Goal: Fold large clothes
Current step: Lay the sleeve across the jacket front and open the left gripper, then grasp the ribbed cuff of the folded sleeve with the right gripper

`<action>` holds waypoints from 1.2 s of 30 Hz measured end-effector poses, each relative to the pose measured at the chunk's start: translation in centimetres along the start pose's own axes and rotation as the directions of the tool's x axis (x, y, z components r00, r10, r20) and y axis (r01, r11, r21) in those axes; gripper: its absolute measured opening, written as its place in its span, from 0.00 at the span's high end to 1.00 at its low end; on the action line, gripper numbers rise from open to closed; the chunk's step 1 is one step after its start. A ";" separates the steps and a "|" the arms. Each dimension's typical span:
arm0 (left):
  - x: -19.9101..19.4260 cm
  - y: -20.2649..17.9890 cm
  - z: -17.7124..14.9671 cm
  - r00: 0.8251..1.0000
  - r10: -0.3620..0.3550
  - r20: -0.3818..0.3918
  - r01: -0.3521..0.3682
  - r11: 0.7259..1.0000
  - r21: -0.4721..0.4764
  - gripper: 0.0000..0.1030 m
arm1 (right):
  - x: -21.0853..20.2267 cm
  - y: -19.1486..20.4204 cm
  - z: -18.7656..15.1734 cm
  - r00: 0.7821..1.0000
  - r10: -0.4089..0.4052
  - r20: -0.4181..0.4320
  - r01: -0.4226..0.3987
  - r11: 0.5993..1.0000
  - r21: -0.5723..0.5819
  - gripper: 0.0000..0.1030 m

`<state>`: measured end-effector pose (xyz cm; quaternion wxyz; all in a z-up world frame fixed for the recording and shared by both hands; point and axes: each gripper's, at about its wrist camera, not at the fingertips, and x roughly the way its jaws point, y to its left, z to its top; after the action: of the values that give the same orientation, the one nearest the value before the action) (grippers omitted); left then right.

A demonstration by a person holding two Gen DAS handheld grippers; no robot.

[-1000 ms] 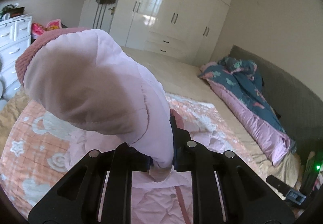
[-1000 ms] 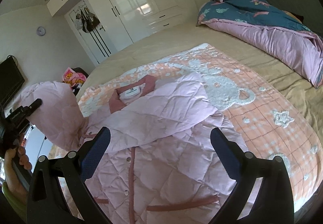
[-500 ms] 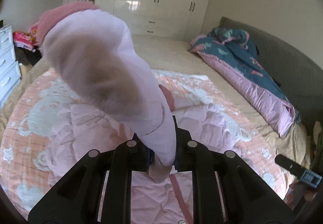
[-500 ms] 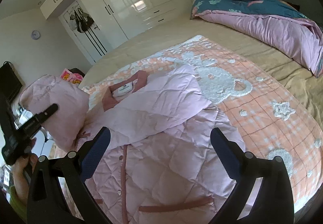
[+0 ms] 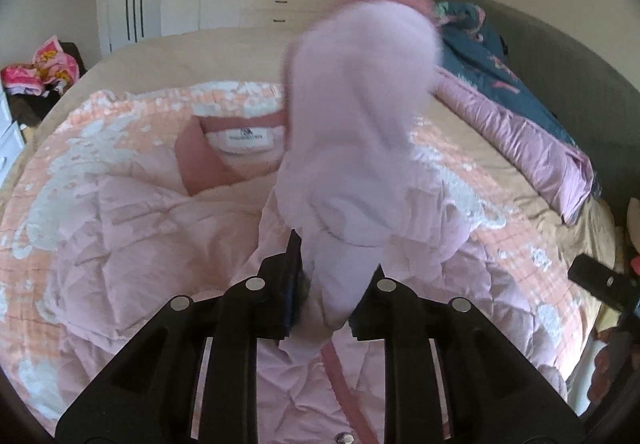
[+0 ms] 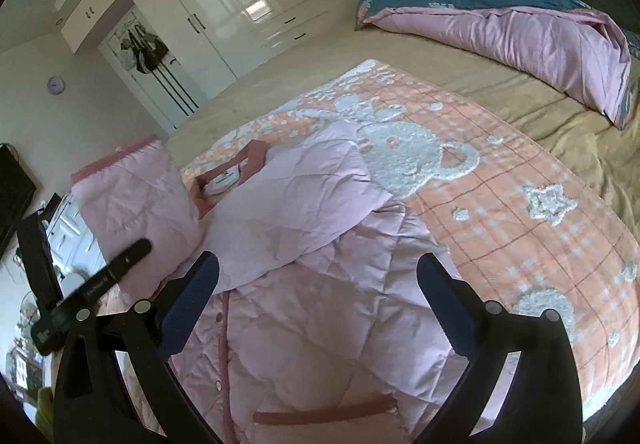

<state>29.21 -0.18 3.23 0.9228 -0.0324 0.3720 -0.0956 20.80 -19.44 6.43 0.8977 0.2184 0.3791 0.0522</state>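
Note:
A pink quilted jacket (image 6: 320,316) lies front up on the bed, collar and label (image 5: 244,136) toward the far side. One sleeve (image 6: 296,204) is folded across its chest. My left gripper (image 5: 326,296) grips the other sleeve (image 5: 360,104), which stands up blurred over the jacket's middle with its darker pink cuff on top. Its jaws are opening, and the sleeve is still between them. In the right wrist view that sleeve (image 6: 136,204) hangs at the jacket's left side. My right gripper (image 6: 318,262) is open above the jacket's lower front, with nothing between its pads.
The jacket rests on an orange blanket with a white bear (image 6: 500,204), spread over a tan bed. A teal and pink duvet (image 6: 520,16) is bunched by the grey headboard (image 5: 560,56). White wardrobes (image 6: 224,16) line the far wall. White drawers (image 5: 6,132) stand at the left.
My left gripper has carried the sleeve down and across from the jacket's left side to over its middle. The sleeve now tips to the right. The right gripper has sunk slightly and stays open.

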 end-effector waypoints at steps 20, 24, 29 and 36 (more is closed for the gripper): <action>3.1 -3.8 -4.4 0.973 0.016 -0.229 0.024 0.985 0.170 0.25 | 0.0 -0.4 0.5 0.998 0.061 -0.026 -0.059 0.997 0.055 0.04; 1.8 -4.0 -5.3 0.965 -0.022 -0.260 0.072 0.980 0.184 0.14 | 0.2 0.0 0.3 0.997 0.066 -0.036 -0.064 0.996 0.053 0.04; 0.5 -2.7 -6.0 0.953 -0.118 -0.278 0.155 0.981 0.118 0.11 | 0.8 0.9 0.0 0.996 0.068 -0.059 -0.065 0.997 0.044 0.04; -1.5 1.9 -5.1 0.972 -0.093 -0.215 0.102 0.994 0.033 0.09 | 2.6 2.8 -1.2 0.992 0.064 -0.108 -0.064 0.998 0.009 0.04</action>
<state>24.90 2.01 0.28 0.8723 -0.0201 0.4645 -0.1517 22.02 -15.84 5.21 0.8732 0.2296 0.4200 0.0918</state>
